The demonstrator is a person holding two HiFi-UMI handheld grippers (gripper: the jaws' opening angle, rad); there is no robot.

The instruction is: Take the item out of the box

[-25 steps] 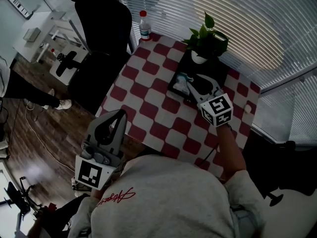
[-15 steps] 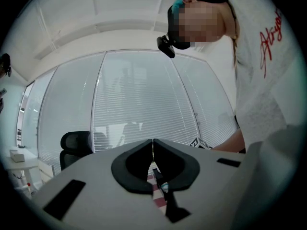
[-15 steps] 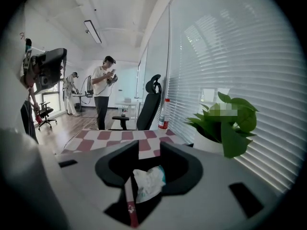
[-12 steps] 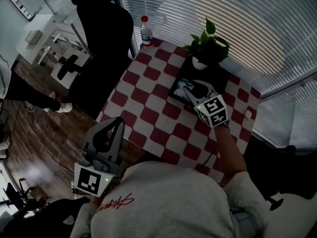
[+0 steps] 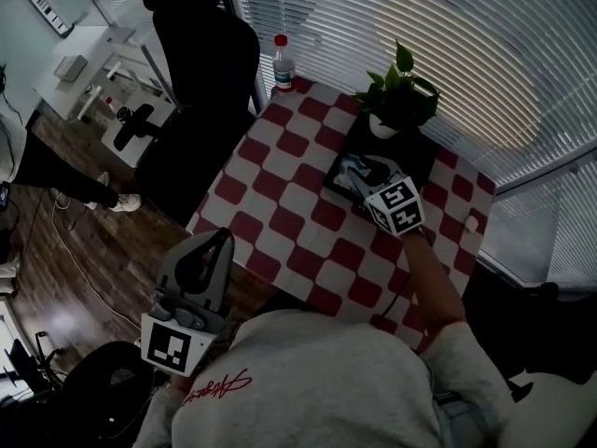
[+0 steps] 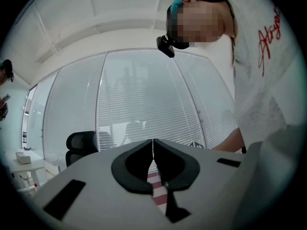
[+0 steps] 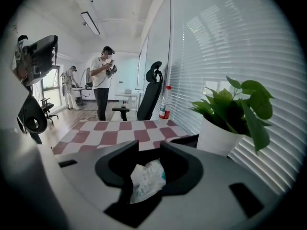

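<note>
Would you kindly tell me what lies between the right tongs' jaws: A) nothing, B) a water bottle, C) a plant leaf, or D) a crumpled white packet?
D: the right gripper view shows the crumpled white packet sitting between the parted jaws of the right tongs.

A red-and-white checked table (image 5: 280,215) sat by the window blinds (image 5: 485,35), a leafy potted plant (image 5: 399,91) at its far edge, a red-capped bottle (image 5: 283,63) at the far corner near a black office chair (image 5: 201,59), and across the wooden floor (image 5: 84,250) a person (image 7: 102,83) stood
</note>
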